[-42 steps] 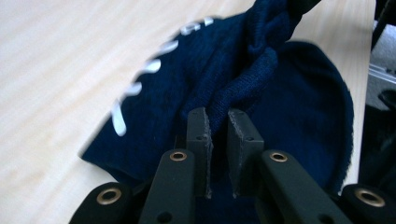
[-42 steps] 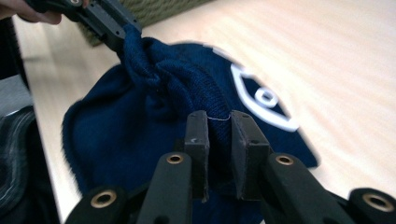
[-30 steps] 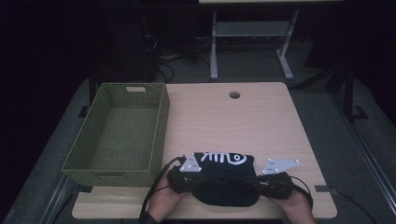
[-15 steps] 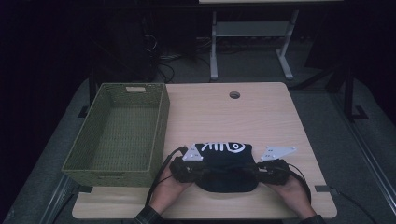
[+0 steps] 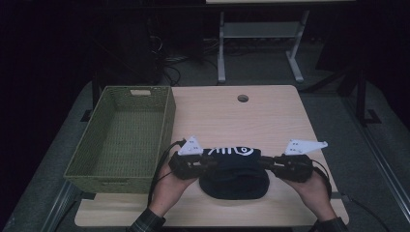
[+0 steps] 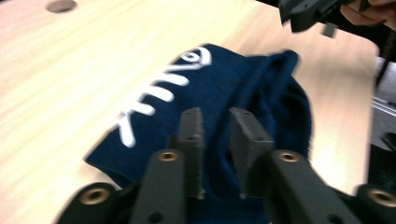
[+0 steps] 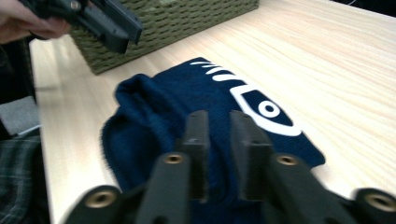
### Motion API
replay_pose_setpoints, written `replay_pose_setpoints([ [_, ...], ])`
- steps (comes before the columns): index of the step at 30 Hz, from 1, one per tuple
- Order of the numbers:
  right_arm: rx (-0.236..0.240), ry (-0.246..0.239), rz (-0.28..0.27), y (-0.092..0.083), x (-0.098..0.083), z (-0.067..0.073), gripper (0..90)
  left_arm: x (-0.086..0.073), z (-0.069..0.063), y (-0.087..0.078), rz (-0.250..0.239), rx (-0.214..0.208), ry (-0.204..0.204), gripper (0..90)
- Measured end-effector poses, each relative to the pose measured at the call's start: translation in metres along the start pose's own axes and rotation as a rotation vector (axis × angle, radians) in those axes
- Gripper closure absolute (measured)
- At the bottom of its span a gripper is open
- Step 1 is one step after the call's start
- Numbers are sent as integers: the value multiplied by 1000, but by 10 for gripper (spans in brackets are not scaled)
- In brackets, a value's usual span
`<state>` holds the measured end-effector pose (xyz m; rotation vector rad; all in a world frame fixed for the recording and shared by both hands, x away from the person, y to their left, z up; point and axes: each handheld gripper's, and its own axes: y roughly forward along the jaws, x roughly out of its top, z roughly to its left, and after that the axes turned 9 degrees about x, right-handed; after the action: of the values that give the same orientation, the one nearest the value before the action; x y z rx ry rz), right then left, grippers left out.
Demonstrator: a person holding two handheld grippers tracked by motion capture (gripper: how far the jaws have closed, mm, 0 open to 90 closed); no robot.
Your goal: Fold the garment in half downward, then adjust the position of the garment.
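Cloth (image 5: 234, 169), dark blue with a white fish-bone print, lies bunched on the near part of the wooden table (image 5: 270, 116), just right of the green woven basket (image 5: 123, 135). The left gripper (image 6: 215, 135) has its jaws nearly together, having just been closing, with a fold of the blue fabric between them at the cloth's left end. The right gripper (image 7: 219, 135), also just closing, pinches the right end in the same way.
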<state>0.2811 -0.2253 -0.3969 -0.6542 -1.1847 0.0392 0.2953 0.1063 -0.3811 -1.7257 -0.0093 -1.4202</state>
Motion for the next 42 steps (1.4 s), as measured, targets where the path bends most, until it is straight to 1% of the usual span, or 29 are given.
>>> replay_pose_setpoints([
  [1, -2, 5, 6, 3, 2, -2, 839, 3, 3, 3, 5, 16, 2, 806],
  [2, -15, -2, 15, 7, 3, -5, 875, 6, 5, 7, 6, 29, 5, 856],
  [3, -19, -4, 25, 11, 4, -7, 892, 8, 8, 11, 9, 45, -4, 897],
  [4, -16, -7, 32, 15, 5, -9, 897, 10, 11, 15, 16, 58, -9, 900],
  [5, -15, -4, 40, 18, 6, -10, 898, 11, 14, 20, 17, 65, -32, 900],
  [6, -10, -3, 46, 21, 5, -11, 899, 12, 18, 24, 35, 72, -28, 900],
  [10, 2, 11, 72, 26, -3, -9, 899, 11, 30, 43, 70, 96, -64, 900],
  [12, 15, 20, 88, 27, -8, -8, 899, 9, 32, 52, 89, 97, -73, 900],
  [13, 14, 17, 92, 28, -11, -7, 899, 9, 33, 56, 100, 101, -76, 900],
  [14, 18, 28, 100, 28, -14, -6, 899, 8, 34, 60, 108, 98, -79, 900],
  [15, 27, 23, 108, 29, -17, -5, 899, 7, 34, 64, 117, 96, -83, 900],
  [16, 31, 33, 121, 31, -20, -3, 899, 6, 34, 67, 130, 97, -77, 900],
  [17, 34, 33, 129, 33, -23, -2, 899, 4, 33, 70, 141, 93, -79, 900],
  [19, 48, 39, 152, 37, -29, 1, 900, 1, 31, 77, 166, 90, -71, 900],
  [20, 47, 45, 168, 39, -32, 3, 899, 0, 31, 80, 177, 89, -71, 900],
  [21, 51, 43, 178, 41, -35, 3, 900, -1, 31, 83, 190, 83, -62, 900],
  [24, 46, 39, 229, 48, -43, 6, 900, -5, 30, 92, 213, 83, -66, 900],
  [25, 47, 36, 237, 50, -45, 8, 900, -6, 30, 96, 221, 82, -63, 900],
  [26, 47, 40, 232, 52, -47, 10, 900, -7, 31, 99, 228, 78, -60, 900],
  [27, 50, 31, 232, 52, -48, 10, 900, -7, 31, 101, 233, 76, -57, 900],
  [28, 46, 27, 229, 52, -48, 11, 900, -7, 31, 104, 236, 75, -50, 900],
  [30, 45, 26, 234, 53, -48, 12, 900, -6, 32, 107, 232, 70, -49, 900],
  [32, 54, 31, 234, 55, -48, 14, 900, -4, 33, 111, 228, 60, -45, 900],
  [33, 63, 30, 234, 56, -48, 16, 900, -3, 34, 113, 222, 57, -47, 900],
  [35, 83, 22, 243, 59, -48, 20, 900, 0, 32, 118, 214, 42, -38, 900],
  [37, 105, 12, 246, 62, -47, 26, 900, 4, 32, 121, 216, 30, -13, 900],
  [39, 119, -1, 253, 64, -45, 31, 900, 9, 30, 122, 212, 19, 10, 900],
  [40, 127, -12, 248, 66, -44, 32, 900, 11, 30, 120, 207, 16, 14, 900],
  [42, 131, -24, 232, 65, -41, 35, 900, 14, 29, 113, 181, 4, 2, 900],
])
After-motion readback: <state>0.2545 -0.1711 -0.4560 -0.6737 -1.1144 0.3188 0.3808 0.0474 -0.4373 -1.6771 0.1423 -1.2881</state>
